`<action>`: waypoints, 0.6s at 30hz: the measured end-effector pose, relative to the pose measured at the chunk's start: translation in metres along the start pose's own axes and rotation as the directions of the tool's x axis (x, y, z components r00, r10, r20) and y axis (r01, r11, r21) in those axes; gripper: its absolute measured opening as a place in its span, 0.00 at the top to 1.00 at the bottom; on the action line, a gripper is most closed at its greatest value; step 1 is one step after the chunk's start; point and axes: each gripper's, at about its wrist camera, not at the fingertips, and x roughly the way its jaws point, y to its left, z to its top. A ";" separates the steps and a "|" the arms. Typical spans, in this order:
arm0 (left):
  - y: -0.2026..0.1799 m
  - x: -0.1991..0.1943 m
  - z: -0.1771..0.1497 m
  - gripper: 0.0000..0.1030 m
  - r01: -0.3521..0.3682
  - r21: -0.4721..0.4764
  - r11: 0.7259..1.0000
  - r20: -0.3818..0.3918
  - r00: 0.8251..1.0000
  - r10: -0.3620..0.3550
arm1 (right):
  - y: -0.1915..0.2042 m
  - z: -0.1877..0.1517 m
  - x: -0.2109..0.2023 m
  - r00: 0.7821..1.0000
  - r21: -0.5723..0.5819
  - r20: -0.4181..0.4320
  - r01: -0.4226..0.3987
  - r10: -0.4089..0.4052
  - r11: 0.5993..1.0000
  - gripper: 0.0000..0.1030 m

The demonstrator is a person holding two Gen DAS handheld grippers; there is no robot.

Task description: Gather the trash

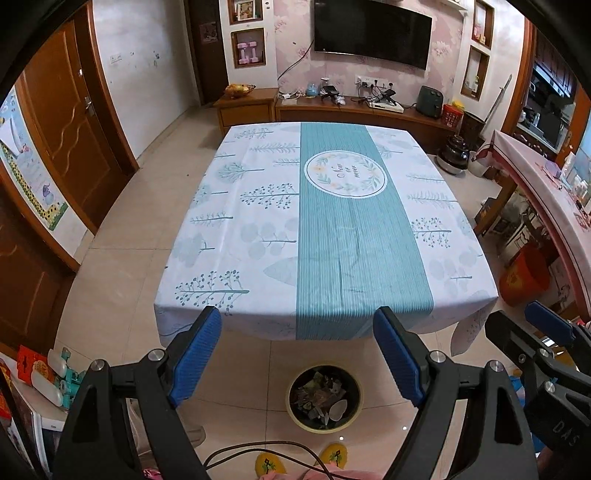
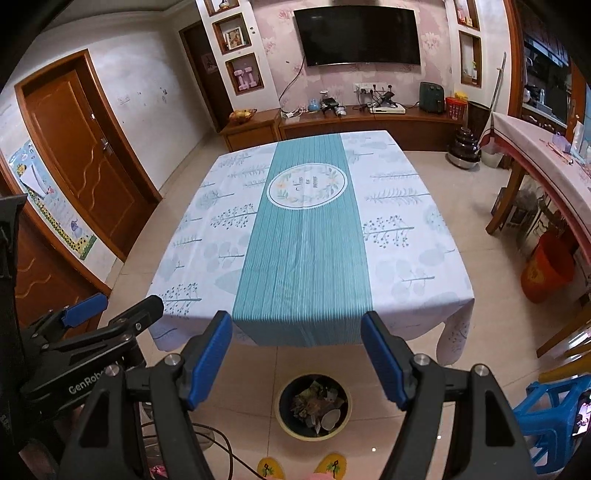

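Both grippers, left [image 1: 297, 354] and right [image 2: 297, 360], hung spread wide and empty above the bin [image 1: 325, 400]. Any scrap I missed on the tablecloth [image 1: 258, 221] risked staying behind.

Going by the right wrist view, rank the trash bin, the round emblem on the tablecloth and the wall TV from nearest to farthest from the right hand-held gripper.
1. Trash bin: on the floor just beyond the open right hand-held gripper, already holding scraps.
2. Round emblem: on the teal stripe, toward the table's far half.
3. Wall TV: on the far wall, beyond the table.

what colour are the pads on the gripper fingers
Blue, ribbed pads on black fingers; clearest in the left wrist view.
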 end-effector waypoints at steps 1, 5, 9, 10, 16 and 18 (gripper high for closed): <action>0.000 0.000 0.000 0.20 0.000 0.002 1.000 0.001 1.000 0.000 | -0.001 0.000 -0.001 1.000 0.000 0.003 0.002 -0.002 1.000 0.30; -0.006 -0.001 0.000 0.20 -0.003 0.005 1.000 0.012 1.000 0.003 | -0.004 0.001 -0.002 1.000 -0.008 0.011 0.005 -0.005 1.000 0.30; -0.012 -0.002 -0.002 0.20 -0.006 0.008 1.000 0.019 1.000 0.006 | -0.004 0.002 -0.003 1.000 -0.020 0.009 0.003 -0.003 1.000 0.30; -0.014 -0.002 -0.002 0.20 -0.006 0.009 1.000 0.020 1.000 0.006 | -0.004 0.002 -0.003 1.000 -0.024 0.010 0.003 -0.002 1.000 0.30; -0.015 -0.003 -0.003 0.20 -0.008 0.010 1.000 0.019 1.000 0.008 | -0.005 0.001 -0.005 1.000 -0.040 0.016 0.000 0.000 0.999 0.30; -0.015 -0.003 -0.003 0.20 -0.009 0.008 1.000 0.020 1.000 0.009 | -0.005 0.000 -0.006 1.000 -0.039 0.016 0.000 0.001 0.999 0.30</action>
